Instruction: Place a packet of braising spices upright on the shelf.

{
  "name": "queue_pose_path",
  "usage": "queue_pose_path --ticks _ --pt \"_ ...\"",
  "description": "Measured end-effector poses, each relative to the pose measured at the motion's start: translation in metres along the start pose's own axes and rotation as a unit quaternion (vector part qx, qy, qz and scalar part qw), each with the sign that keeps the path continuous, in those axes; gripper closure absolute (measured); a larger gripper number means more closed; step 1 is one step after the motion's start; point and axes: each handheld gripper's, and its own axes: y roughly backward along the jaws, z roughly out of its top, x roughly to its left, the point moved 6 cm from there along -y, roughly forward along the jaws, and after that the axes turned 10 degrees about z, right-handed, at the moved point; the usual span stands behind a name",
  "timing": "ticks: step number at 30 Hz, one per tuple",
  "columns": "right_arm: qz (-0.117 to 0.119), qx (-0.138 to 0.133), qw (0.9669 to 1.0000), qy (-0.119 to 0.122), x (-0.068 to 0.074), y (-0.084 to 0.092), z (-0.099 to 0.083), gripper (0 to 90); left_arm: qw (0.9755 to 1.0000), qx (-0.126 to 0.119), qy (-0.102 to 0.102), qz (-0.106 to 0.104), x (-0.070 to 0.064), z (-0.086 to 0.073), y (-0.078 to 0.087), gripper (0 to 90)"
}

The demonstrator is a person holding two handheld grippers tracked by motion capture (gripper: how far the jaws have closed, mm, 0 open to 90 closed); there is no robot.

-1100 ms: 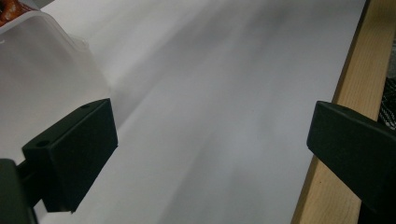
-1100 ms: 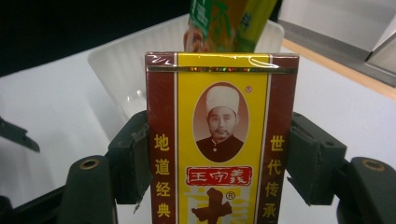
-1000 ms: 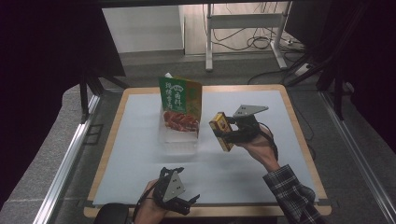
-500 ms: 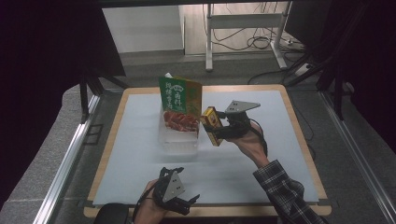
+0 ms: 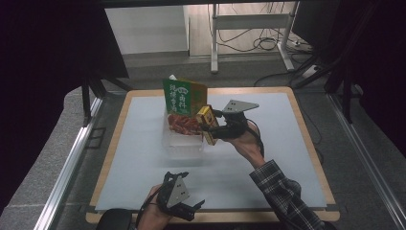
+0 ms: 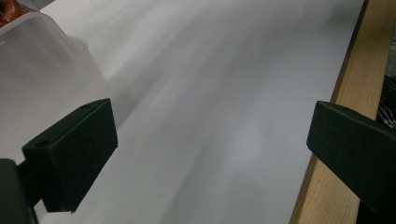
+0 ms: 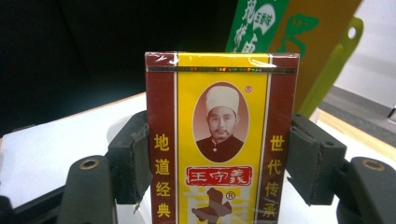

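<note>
While the right claw (image 5: pixel 210 128) grips it by its two long edges, the yellow-and-maroon box (image 5: pixel 207 123) hangs above the counter (image 5: pixel 143 158), tilted, just beside the clear plastic tub (image 5: pixel 184 140) and close against the green-and-orange packet (image 5: pixel 184 97) that stands upright in that tub. In the right gripper view the box (image 7: pixel 220 140) stands between the two black pads (image 7: pixel 132 163), both pressed to its sides, with the packet (image 7: pixel 280 32) rising right behind its top edge. The tub is translucent and carries a reddish printed picture low on the packet's face. The counter is a white sheet framed by a pale wooden rim (image 5: pixel 306 139); it lies bare apart from the tub. At the near edge the left claw (image 5: pixel 191 211) rests in the person's hand, well apart from the tub, its jaws spread wide with nothing between them; in the left gripper view they frame the bare white sheet, a corner of the tub (image 6: pixel 42 70) and the wooden rim (image 6: pixel 341 116). A plaid sleeve (image 5: pixel 282 196) reaches in from the lower right. Around the counter runs a grey floor with metal rails (image 5: pixel 67 167); beyond it stand a white table frame (image 5: pixel 249 28) and loose cables (image 5: pixel 268 43), and dark curtains close off both sides.
</note>
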Motion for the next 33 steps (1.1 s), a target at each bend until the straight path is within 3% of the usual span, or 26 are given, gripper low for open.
queue_pose_path --ticks 21,33 --pt "0.025 -0.04 0.9988 0.015 0.007 -0.044 0.012 31.6 1.0 -0.001 -0.001 -0.001 0.0 0.0 0.001 1.5" --pt "0.036 -0.046 0.9982 0.014 0.014 -0.068 0.006 31.6 1.0 -0.001 -0.001 -0.002 0.0 0.0 0.001 1.6"
